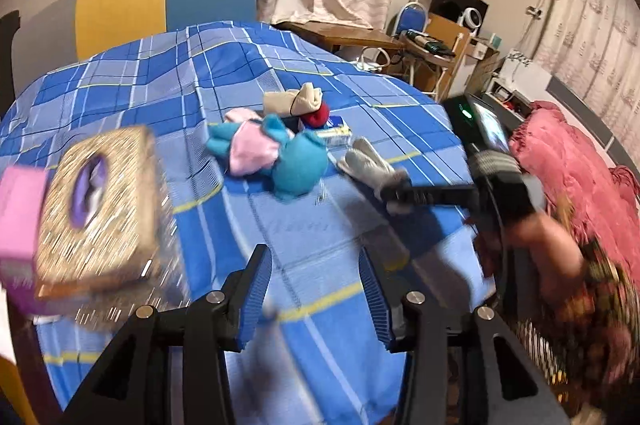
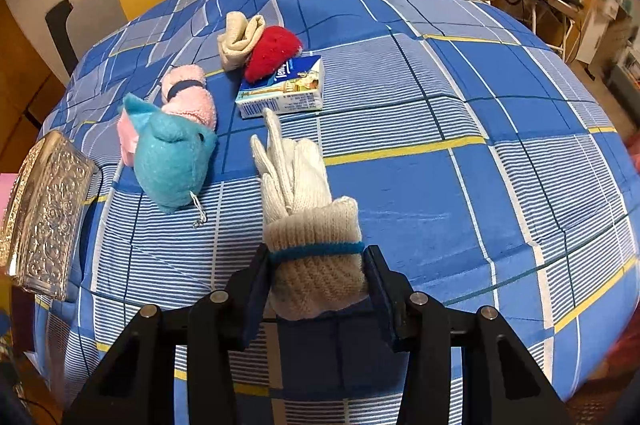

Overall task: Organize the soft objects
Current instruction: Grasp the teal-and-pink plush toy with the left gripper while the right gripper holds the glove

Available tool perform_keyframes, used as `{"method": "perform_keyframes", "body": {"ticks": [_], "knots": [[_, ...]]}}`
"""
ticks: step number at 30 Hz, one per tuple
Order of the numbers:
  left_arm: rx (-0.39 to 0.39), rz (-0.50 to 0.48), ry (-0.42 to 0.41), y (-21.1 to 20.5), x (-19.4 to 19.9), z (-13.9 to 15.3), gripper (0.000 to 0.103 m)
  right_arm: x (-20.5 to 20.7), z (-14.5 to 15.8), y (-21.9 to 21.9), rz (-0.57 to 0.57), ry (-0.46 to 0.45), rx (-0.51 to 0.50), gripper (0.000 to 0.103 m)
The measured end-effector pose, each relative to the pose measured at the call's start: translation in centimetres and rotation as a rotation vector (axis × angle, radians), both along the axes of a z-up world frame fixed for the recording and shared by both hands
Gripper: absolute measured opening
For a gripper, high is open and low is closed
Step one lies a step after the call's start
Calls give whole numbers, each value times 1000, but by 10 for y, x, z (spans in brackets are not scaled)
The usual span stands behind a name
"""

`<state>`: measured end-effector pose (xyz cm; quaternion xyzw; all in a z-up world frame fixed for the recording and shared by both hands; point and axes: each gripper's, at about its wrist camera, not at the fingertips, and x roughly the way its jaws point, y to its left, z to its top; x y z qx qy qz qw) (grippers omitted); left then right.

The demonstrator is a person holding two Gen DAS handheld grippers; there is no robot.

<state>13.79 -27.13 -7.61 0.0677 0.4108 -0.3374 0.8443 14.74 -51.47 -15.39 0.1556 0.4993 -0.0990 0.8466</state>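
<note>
Left gripper jaws parted over bare blue checked bedspread, nothing between; right gripper jaws clamped on ribbed cuff of rolled white knit gloves bound by blue band, near front of cloth. Step judged: gloves gripped, lift and carry toward embossed silver box at far left. Blurred in left view: box and pink block; destination unconfirmed.

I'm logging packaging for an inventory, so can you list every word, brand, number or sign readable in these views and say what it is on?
"Tem..." (only partly legible, white script on blue): top edge of the tissue pack.
Barcode and small print on the tissue pack's front side: too small to read.
Silver embossed box: ornament only, no text.
Left wrist view: motion-blurred, nothing readable.
</note>
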Motion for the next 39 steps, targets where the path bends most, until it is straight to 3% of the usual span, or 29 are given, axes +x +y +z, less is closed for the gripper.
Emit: {"method": "perform_keyframes", "body": {"ticks": [6,9,13,17,19,22,26,30,36,39], "knots": [[36,66,42,-59,56,-14,47,1,0,-3,-24,3,20,47],[54,114,76,-83,86,-24,66,1,2,-9,-49,3,24,47],[45,149,61,-105,118,-25,67,-1,0,-18,-82,-2,80,47],[134,179,69,-111,141,-42,66,0,0,-15,-74,4,69,47],[148,189,85,-99,138,-51,66,0,1,-15,-72,1,70,47],[83,196,107,-74,119,-53,66,-1,1,-17,-76,-4,89,47],[120,198,83,-52,78,-52,66,-1,2,-14,-73,-5,88,47],[66,219,107,-37,57,-46,66,-2,4,-12,-63,-13,84,47],[59,214,86,-49,70,-35,72,-3,4,-14,-72,-14,101,47],[96,196,55,-66,86,-32,79,-3,5,-16,-79,-21,114,47]]}}
